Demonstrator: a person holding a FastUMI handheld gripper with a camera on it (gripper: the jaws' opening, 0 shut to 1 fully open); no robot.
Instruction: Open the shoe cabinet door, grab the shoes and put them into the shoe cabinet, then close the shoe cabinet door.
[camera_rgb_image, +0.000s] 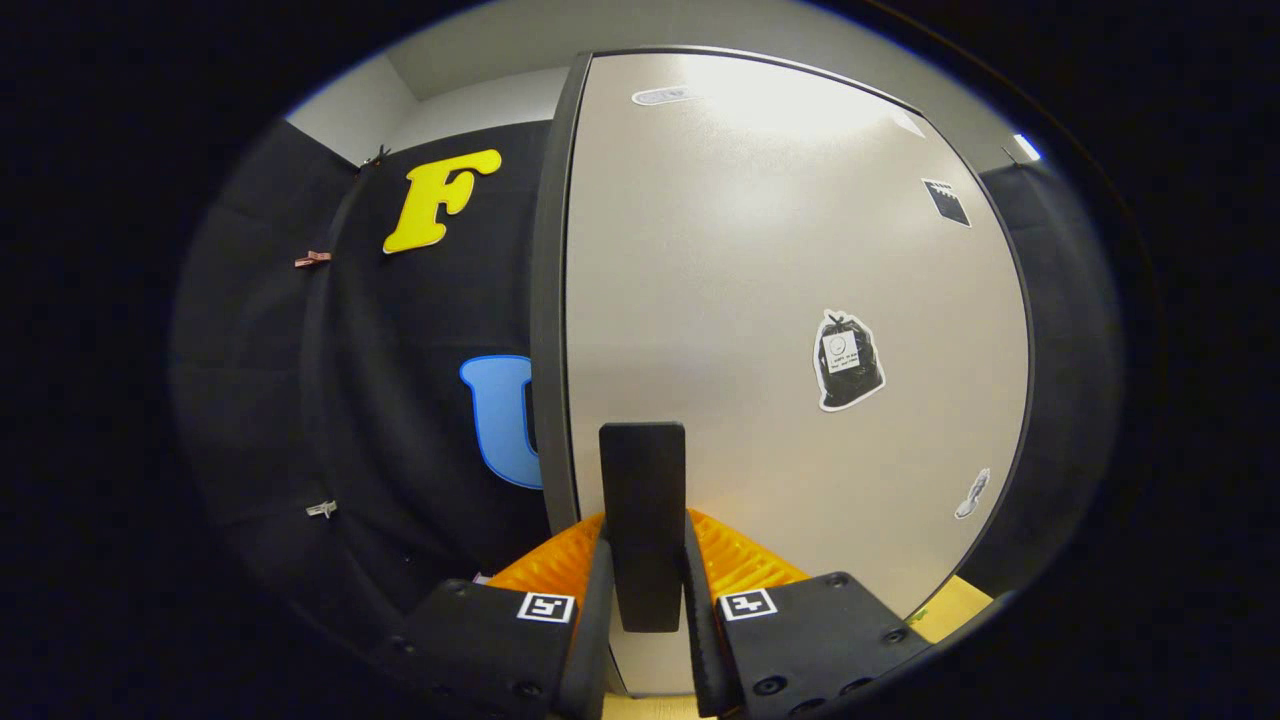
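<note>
claw (645, 600) clamps black handle (643, 520) | cabinet door (790, 330): interior hidden

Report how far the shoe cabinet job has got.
Done: nothing that shows. In hand: the tool is shut on the black handle of the cabinet door, both fingers pressing its sides. Whether this is opening or closing, I cannot tell. Left, if opening: swing the door, stow the shoes, close it.
</note>
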